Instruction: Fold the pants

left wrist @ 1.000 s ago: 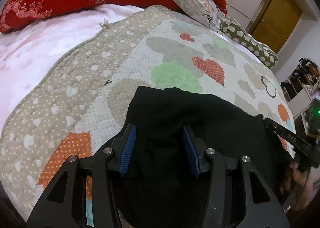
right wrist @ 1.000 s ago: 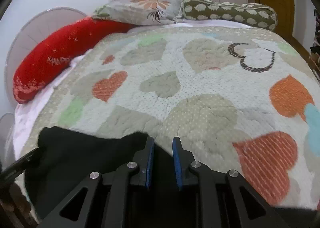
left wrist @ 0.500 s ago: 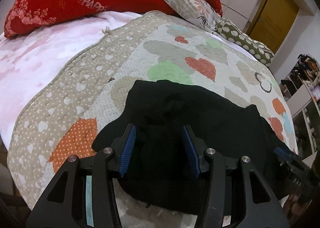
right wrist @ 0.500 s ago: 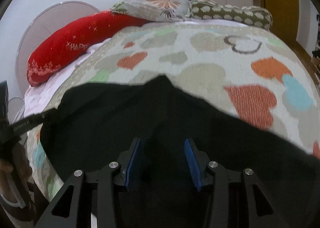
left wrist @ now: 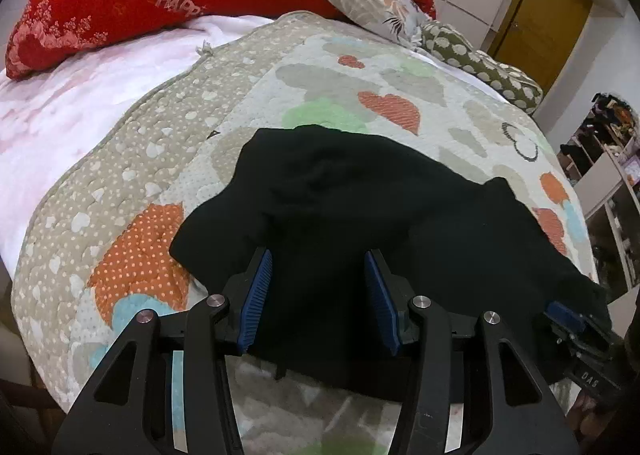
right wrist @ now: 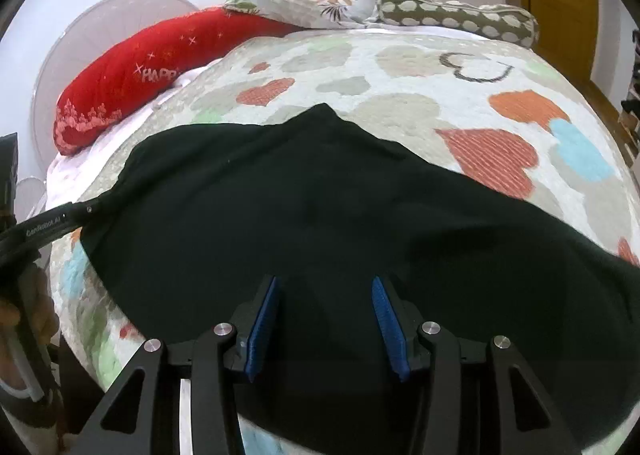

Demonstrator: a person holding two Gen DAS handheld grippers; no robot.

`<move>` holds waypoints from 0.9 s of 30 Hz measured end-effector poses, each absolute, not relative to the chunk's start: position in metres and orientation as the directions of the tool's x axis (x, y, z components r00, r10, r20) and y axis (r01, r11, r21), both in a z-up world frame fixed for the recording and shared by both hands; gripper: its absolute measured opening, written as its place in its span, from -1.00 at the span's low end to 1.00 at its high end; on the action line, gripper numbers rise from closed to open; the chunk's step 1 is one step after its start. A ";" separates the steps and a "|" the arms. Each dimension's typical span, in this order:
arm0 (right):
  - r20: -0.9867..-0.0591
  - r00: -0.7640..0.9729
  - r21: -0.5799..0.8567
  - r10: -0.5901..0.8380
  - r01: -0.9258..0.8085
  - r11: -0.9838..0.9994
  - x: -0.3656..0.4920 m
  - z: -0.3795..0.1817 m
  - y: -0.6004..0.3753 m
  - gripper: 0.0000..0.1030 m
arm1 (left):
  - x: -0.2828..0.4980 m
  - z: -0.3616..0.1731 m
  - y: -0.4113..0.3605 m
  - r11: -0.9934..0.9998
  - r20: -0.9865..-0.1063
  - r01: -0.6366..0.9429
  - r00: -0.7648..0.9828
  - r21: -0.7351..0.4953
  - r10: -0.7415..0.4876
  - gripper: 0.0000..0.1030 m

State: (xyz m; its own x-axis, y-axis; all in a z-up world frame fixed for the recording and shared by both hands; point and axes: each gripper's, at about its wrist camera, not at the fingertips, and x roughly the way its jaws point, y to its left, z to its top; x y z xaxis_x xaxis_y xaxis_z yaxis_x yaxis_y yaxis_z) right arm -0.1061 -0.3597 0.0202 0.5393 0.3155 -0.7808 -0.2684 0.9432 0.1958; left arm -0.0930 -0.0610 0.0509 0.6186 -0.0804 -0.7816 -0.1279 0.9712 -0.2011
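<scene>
The bed (left wrist: 224, 103) has bare quilt from the pants to the pillows at its far edge. My black pants (right wrist: 320, 215) lie near its front edge, apparently folded once, smaller folds left. My left claw (left wrist: 318, 295) stands apart over them; my right claw (right wrist: 324, 325) is opening, cloth between unpinched.

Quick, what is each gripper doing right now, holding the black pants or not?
Left gripper: open, above the black pants, gripping nothing.
Right gripper: open, its jaws opening; pants lie beneath, not pinched.
</scene>
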 end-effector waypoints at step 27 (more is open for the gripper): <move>-0.723 0.687 0.222 0.072 0.133 0.966 -0.194 0.053 -0.551 -0.04 | -0.097 0.066 -0.149 0.959 -0.758 0.130 0.589 -0.252 -0.280 -0.07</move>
